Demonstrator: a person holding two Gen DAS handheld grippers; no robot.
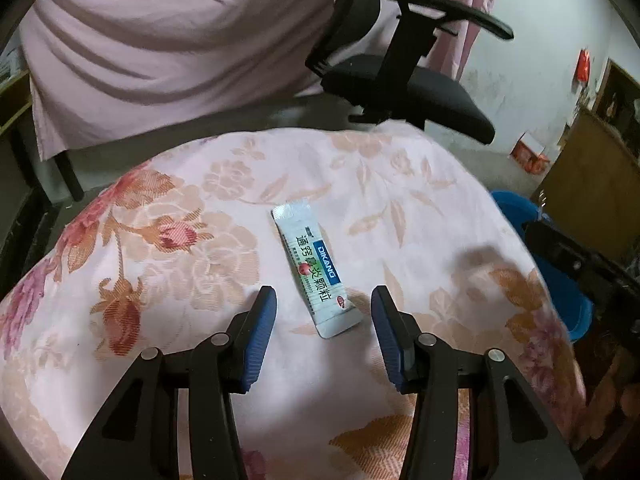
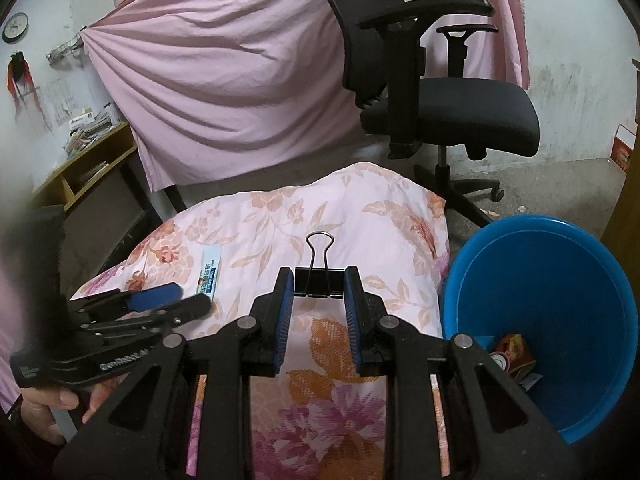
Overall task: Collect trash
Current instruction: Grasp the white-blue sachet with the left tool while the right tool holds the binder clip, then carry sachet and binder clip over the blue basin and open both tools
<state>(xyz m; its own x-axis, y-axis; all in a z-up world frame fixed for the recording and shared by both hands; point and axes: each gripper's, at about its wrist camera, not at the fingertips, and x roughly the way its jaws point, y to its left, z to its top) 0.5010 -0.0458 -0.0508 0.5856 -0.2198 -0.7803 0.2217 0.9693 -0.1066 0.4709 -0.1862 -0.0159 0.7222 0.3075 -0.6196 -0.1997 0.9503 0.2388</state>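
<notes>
One chair (image 2: 432, 92) beyond floral cushion (image 2: 340, 208).

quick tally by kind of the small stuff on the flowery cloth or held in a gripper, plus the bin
medicine sachet: 1, lying flat on the floral cloth between the open jaws of the left gripper
binder clip: 1, black, clamped in the right gripper
blue bin: 1, some trash already inside
total: 3
</notes>
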